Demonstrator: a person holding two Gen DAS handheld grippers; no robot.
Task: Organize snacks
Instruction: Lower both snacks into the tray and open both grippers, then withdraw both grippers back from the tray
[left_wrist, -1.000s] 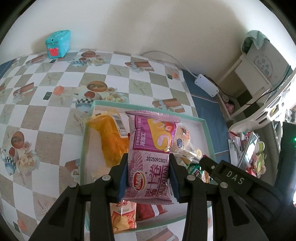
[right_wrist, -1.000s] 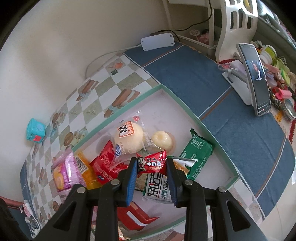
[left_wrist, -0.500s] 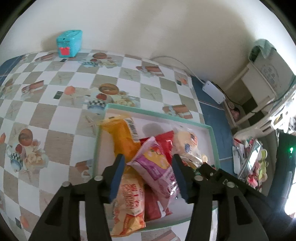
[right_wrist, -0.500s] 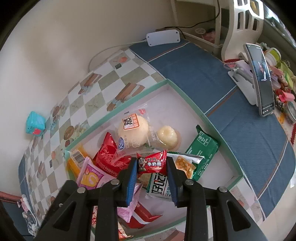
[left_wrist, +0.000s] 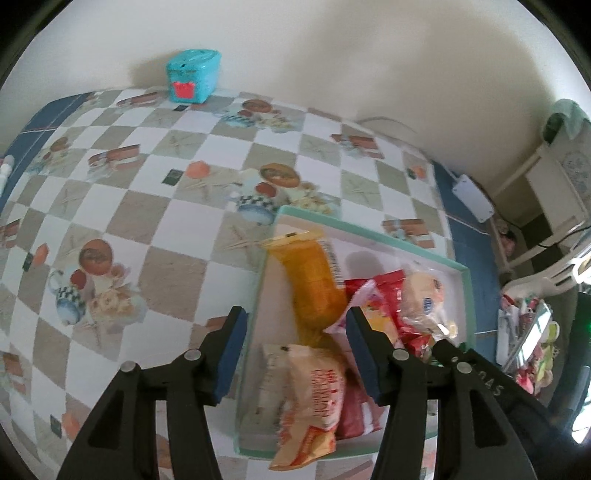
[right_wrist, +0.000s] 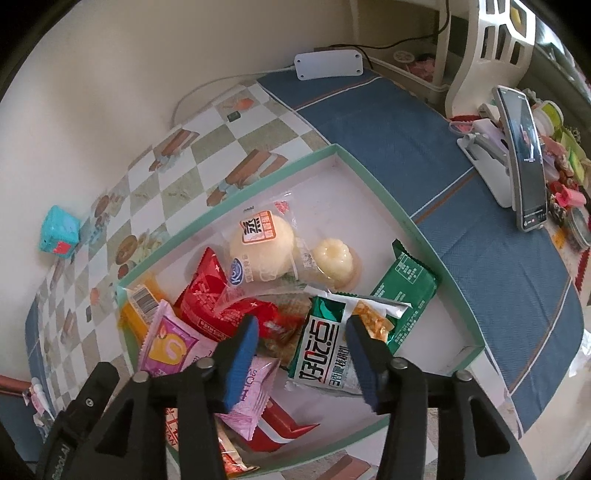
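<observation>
A green-rimmed white tray (left_wrist: 369, 229) (right_wrist: 369, 173) holds several snacks. My left gripper (left_wrist: 295, 332) stands open over the tray's left rim with nothing between its fingers. Below it lie an orange packet (left_wrist: 310, 280) and a beige snack bag (left_wrist: 310, 398). My right gripper (right_wrist: 301, 339) hangs over the tray with its jaws opening, gripping nothing. Under it lie a green-white packet (right_wrist: 325, 347) and a small red candy packet (right_wrist: 273, 326). The pink packet (right_wrist: 170, 343) rests at the left, beside a red packet (right_wrist: 214, 295), a wrapped bun (right_wrist: 262, 240), a jelly cup (right_wrist: 336, 258) and a green packet (right_wrist: 406, 291).
A checkered tablecloth (left_wrist: 147, 221) spreads left of the tray, with a teal box (left_wrist: 194, 75) by the wall. A blue cloth (right_wrist: 480, 258) lies to the right. A phone on a stand (right_wrist: 524, 155) and a white power strip (right_wrist: 328, 64) sit beyond it.
My left gripper let go of the pink packet, which now lies in the tray, and slid left. My right gripper opened and released the small red candy packet.
</observation>
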